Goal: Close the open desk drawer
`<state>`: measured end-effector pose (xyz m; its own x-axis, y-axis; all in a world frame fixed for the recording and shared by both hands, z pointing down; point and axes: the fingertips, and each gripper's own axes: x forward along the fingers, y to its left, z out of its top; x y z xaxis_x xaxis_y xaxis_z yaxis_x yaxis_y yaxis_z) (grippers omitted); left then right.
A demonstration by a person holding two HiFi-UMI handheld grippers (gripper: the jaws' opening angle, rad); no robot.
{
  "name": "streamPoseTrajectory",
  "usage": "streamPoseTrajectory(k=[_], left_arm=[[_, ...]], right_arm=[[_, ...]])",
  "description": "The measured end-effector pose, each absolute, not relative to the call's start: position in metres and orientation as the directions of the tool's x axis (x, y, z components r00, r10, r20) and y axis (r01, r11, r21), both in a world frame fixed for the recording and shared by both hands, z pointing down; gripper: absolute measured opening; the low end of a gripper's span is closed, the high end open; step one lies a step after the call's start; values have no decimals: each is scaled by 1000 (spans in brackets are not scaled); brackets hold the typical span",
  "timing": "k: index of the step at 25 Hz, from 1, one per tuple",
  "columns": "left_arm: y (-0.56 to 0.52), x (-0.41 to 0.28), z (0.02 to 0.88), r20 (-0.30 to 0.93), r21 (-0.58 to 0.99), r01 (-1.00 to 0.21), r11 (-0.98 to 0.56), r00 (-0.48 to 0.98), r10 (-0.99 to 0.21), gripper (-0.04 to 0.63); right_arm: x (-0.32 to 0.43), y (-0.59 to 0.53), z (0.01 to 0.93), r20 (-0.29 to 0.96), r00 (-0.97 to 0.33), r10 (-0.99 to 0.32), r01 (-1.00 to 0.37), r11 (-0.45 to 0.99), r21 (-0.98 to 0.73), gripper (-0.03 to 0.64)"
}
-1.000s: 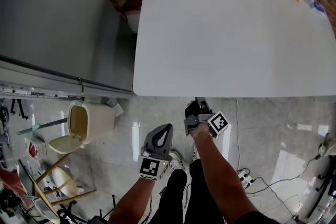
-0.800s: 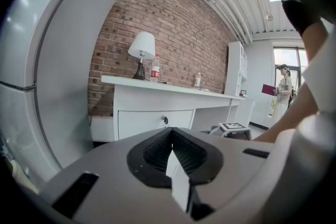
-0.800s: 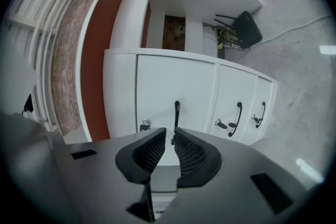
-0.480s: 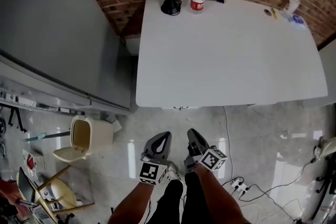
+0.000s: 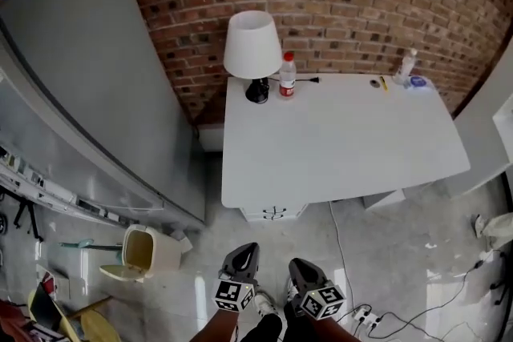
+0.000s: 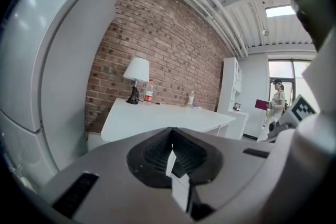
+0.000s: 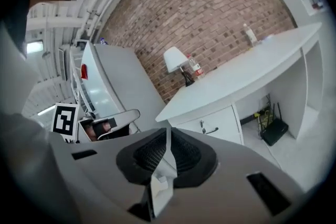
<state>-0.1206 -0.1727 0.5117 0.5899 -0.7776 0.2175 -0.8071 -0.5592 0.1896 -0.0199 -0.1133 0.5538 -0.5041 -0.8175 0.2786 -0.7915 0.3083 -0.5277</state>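
Observation:
The white desk [image 5: 345, 140] stands against the brick wall. Its drawer front [image 5: 274, 211] with a dark handle shows under the near left edge. In the right gripper view the drawer front [image 7: 209, 127] looks flush with its cabinet. Both grippers hang low near my legs, well short of the desk. My left gripper [image 5: 242, 252] is shut with nothing in it, and its jaws [image 6: 170, 150] meet in its own view. My right gripper [image 5: 298, 265] sits beside it, also shut and empty, with jaws [image 7: 167, 149] closed together.
A white lamp [image 5: 252, 52] and a red-labelled bottle [image 5: 286, 76] stand at the desk's far left; a small bottle [image 5: 405, 66] at the far right. A tall grey fridge [image 5: 80, 92] stands left, a cream waste bin [image 5: 148, 250] below it. Cables and a power strip [image 5: 365, 320] lie on the floor.
Both grippers have drawn back from the desk toward my legs. The right gripper left the desk's front edge and rolled. The view now takes in the whole desk and wall.

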Motion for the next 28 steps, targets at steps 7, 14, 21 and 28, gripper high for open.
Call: streamPoseTrajectory(k=[7,14,21,28], left_arm=[[-133,-122,461,208,218,-770,-600,637,-742,8],[-111,-113,414,177,155,-757,-634,653,-737,8],[-83,-87,382,153,120,-783,-611,622,-768,8],[-39,-58,370,151,93,-794,-600,607,-780,8]], right_arm=[[-7,-101,467,184,-474,-861,-830,367,-420,40],[-4,-99,405,134,-487,-863,-855,440,-275,40],[9,-80,372,114,-516,-849,-851,494,-177,40],[32,-44,358,114,-516,-849,-855,502,-130,40]])
